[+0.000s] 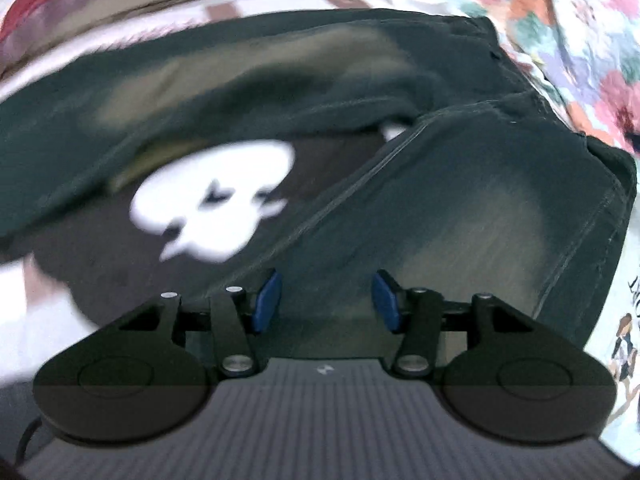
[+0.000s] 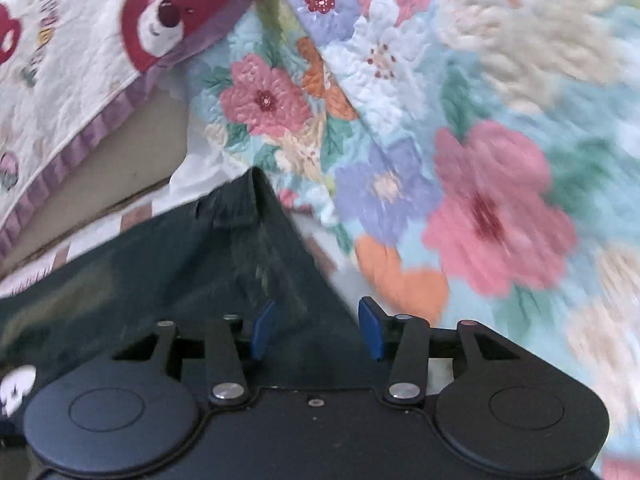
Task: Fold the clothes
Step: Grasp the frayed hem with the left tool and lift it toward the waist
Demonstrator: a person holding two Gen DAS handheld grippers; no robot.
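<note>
Dark faded jeans (image 1: 460, 208) lie spread on the bed, their two legs splitting apart towards the left of the left wrist view. Between the legs shows a dark garment with a white cartoon print (image 1: 212, 200), blurred by motion. My left gripper (image 1: 326, 300) hovers over the nearer leg, open, with nothing between its blue pads (image 1: 267, 300). In the right wrist view a corner of the jeans (image 2: 224, 256) peaks up ahead of my right gripper (image 2: 316, 330). That gripper is open, and its blue pads (image 2: 370, 328) stand apart above the cloth without pinching it.
A floral quilt (image 2: 460, 140) covers the bed to the right of the jeans and also shows as the floral quilt (image 1: 580, 40) at the upper right. A white cover with red bear faces and a purple frill (image 2: 100, 60) lies at the far left. A printed white cloth (image 1: 624, 340) sits at the right edge.
</note>
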